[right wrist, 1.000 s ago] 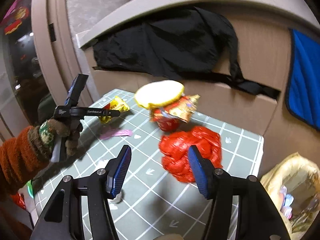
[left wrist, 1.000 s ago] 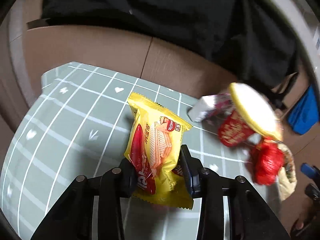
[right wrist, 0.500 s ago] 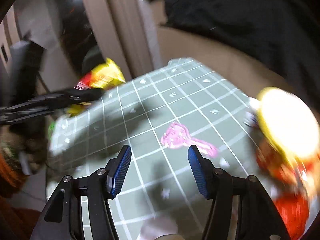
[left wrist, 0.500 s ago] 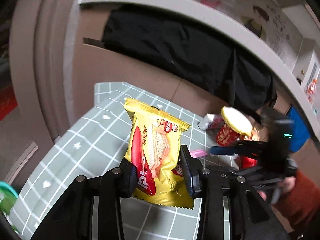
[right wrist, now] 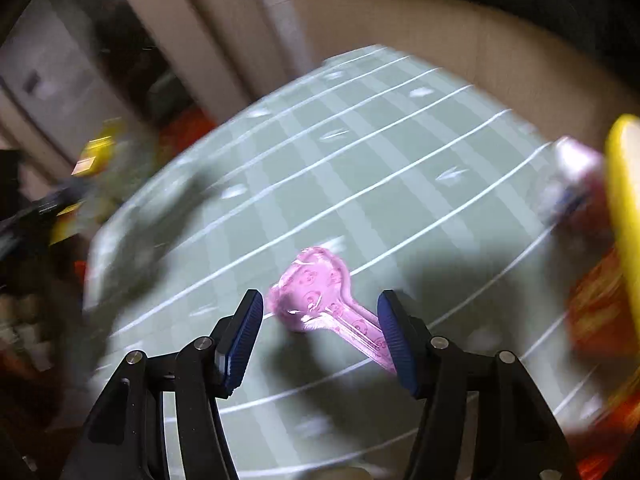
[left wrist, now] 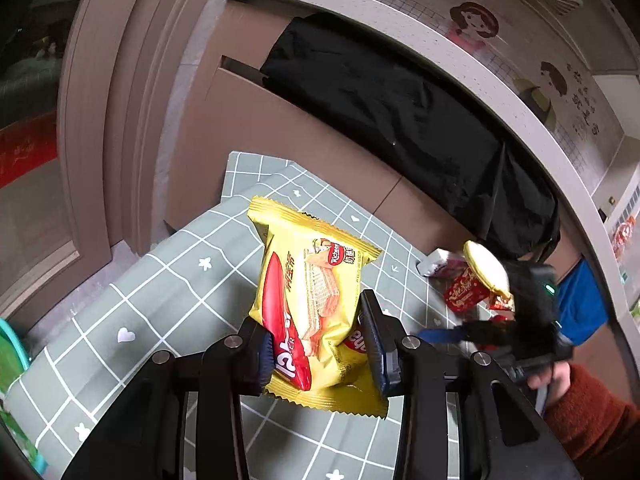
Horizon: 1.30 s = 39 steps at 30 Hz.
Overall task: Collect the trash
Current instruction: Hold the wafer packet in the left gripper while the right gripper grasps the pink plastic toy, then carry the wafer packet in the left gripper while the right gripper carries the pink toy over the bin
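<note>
The left gripper (left wrist: 320,344) holds a yellow bag (left wrist: 312,300). The right gripper (right wrist: 320,332), wide open, straddles a pink wrapper (right wrist: 320,300). More trash waits on the counter (left wrist: 168,292).

I see a glossy yellow foil wafer packet (left wrist: 316,300) pinched between ribbed blue rubbery pads (left wrist: 370,332) on matt black plastic fingers, above a smooth grey-green checked tablecloth (right wrist: 360,152) where a shiny translucent pink plastic wrapper (right wrist: 320,300) lies.
</note>
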Motion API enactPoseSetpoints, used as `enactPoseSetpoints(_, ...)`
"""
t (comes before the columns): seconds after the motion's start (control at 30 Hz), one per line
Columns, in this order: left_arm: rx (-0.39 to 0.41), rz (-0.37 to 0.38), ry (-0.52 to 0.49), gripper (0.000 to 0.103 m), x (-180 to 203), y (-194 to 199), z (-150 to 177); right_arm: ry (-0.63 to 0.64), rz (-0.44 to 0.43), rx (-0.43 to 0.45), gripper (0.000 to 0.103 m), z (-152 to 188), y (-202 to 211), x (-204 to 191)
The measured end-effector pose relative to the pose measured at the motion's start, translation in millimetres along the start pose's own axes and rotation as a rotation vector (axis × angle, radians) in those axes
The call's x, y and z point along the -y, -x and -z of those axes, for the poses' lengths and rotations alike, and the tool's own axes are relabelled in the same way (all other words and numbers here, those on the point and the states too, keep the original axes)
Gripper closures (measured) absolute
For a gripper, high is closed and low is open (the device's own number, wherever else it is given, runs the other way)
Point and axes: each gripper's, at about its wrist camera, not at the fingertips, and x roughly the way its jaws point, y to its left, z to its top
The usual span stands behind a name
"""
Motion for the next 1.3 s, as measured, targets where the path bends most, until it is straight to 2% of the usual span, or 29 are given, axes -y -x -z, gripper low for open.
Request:
enactPoseSetpoints(0.07,0.0,0.004,0.007,0.064,0,-2,0,0.071,0.055,0.025,0.047,1,8,-15)
enactPoseSetpoints(0.1,-0.001,0.006,0.01,0.064,0,-2,0,0.142,0.112,0.042,0.047,1,11,-25)
enactPoseSetpoints(0.17,-0.006,0.013,0.01,0.064,1,-3,1,0.243,0.164,0.049,0.047,1,11,-34)
enactPoseSetpoints(0.27,-0.007,0.008,0.002,0.064,3,-2,2,0.339,0.169,0.019,0.047,2,4,-42)
enactPoseSetpoints(0.37,-0.006,0.0,0.006,0.064,3,-2,2,0.365,0.21,-0.004,0.047,-5,-12,-37)
enactPoseSetpoints(0.47,-0.013,-0.006,0.004,0.064,5,-4,1,0.347,0.212,-0.025,0.047,-8,-26,-31)
enactPoseSetpoints(0.5,-0.015,-0.009,0.001,0.064,7,-5,1,0.337,0.213,-0.036,0.048,-8,-28,-29)
enactPoseSetpoints(0.53,-0.015,-0.01,-0.004,0.064,10,-5,1,0.332,0.214,-0.042,0.055,-7,-29,-29)
enactPoseSetpoints(0.57,-0.014,-0.01,-0.007,0.064,13,-4,0,0.328,0.211,-0.038,0.059,-7,-26,-31)
enactPoseSetpoints(0.67,-0.001,-0.003,-0.04,0.064,29,0,-5,0.325,0.228,0.034,0.059,-5,-5,-40)
enactPoseSetpoints(0.8,0.051,0.02,-0.121,0.064,70,12,-15,0.286,0.255,0.17,0.059,-4,54,-55)
enactPoseSetpoints(0.97,0.142,0.05,-0.258,0.064,145,26,-24,0.236,0.336,0.34,0.059,9,140,-70)
enactPoseSetpoints(1.13,0.194,0.106,-0.374,0.064,224,30,-22,0.172,0.422,0.49,0.059,40,219,-69)
enactPoseSetpoints(1.3,0.192,0.158,-0.451,0.064,289,22,-4,0.063,0.471,0.598,0.059,82,278,-52)
